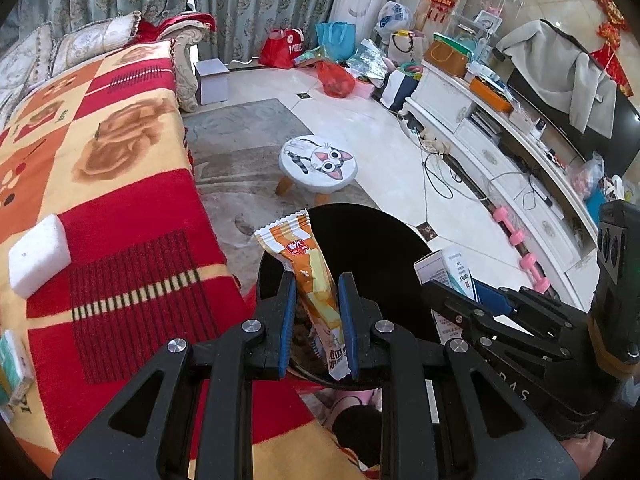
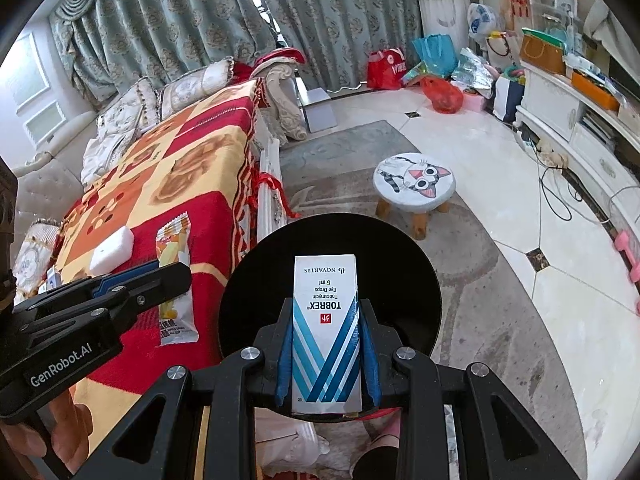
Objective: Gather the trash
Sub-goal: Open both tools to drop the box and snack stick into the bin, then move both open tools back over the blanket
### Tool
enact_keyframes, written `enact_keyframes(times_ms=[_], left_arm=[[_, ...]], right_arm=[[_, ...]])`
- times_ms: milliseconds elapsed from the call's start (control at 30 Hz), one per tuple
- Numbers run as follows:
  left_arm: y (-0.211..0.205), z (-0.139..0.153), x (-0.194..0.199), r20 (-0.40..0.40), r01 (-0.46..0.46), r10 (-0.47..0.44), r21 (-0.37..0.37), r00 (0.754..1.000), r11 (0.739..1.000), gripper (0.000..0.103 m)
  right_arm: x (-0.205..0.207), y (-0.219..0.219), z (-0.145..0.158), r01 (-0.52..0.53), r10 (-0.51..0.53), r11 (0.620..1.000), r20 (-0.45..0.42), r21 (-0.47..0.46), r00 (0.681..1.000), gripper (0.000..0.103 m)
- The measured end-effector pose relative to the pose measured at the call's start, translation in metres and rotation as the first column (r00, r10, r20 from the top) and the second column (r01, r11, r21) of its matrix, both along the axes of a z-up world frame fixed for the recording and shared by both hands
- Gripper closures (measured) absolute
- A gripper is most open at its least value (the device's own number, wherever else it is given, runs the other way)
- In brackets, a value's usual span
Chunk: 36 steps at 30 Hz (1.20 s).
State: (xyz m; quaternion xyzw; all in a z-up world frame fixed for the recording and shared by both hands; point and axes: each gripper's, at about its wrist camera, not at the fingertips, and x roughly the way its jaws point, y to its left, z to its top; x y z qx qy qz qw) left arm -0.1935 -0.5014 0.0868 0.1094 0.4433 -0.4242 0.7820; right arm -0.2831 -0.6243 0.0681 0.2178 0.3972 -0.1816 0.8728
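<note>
Your left gripper (image 1: 317, 312) pinches an orange snack wrapper (image 1: 310, 276) over the near rim of the black round bin (image 1: 360, 236). Just right, your right gripper (image 2: 327, 344) clamps a Tobrex eye-drops box (image 2: 325, 320) above the same bin.

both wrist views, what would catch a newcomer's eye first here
The black bin, its round mouth filling the lower middle of each view. Over it, the left gripper pinches an orange snack wrapper and the right gripper a blue-striped Tobrex eye drops box. Behind stands a cat-face stool.
</note>
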Motion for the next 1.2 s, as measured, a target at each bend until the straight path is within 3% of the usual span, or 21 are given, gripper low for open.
enact_keyframes(times_ms=[400, 467, 500, 600, 967, 1200], left_arm=[[-0.009, -0.002, -0.003, -0.025, 0.056, -0.057, -0.039, 0.998, 0.998, 0.082], [-0.009, -0.004, -0.002, -0.039, 0.058, -0.059, -0.042, 0.997, 0.997, 0.08], [-0.008, -0.004, -0.002, -0.047, 0.056, -0.059, -0.043, 0.997, 0.997, 0.074], [0.0, -0.004, 0.0, -0.059, 0.022, -0.025, -0.053, 0.998, 0.998, 0.056], [0.049, 0.004, 0.005, 0.04, -0.094, 0.094, 0.003, 0.995, 0.996, 0.056], [0.091, 0.005, 0.013, 0.058, -0.158, 0.157, 0.02, 0.986, 0.987, 0.056]], right_arm=[[0.003, -0.009, -0.004, 0.024, -0.024, 1.0, -0.007, -0.002, 1.0, 0.074], [0.001, -0.011, -0.004, 0.03, -0.03, 0.999, 0.001, 0.011, 1.0, 0.064], [0.001, -0.012, -0.004, 0.032, -0.032, 0.999, 0.005, 0.017, 0.999, 0.064], [0.0, -0.01, -0.005, 0.04, -0.04, 0.999, -0.007, 0.018, 0.999, 0.064], [0.002, 0.016, -0.005, -0.003, 0.004, 1.0, -0.022, 0.027, 1.0, 0.064], [0.015, 0.053, -0.001, -0.071, 0.072, 0.997, -0.032, 0.028, 0.997, 0.064]])
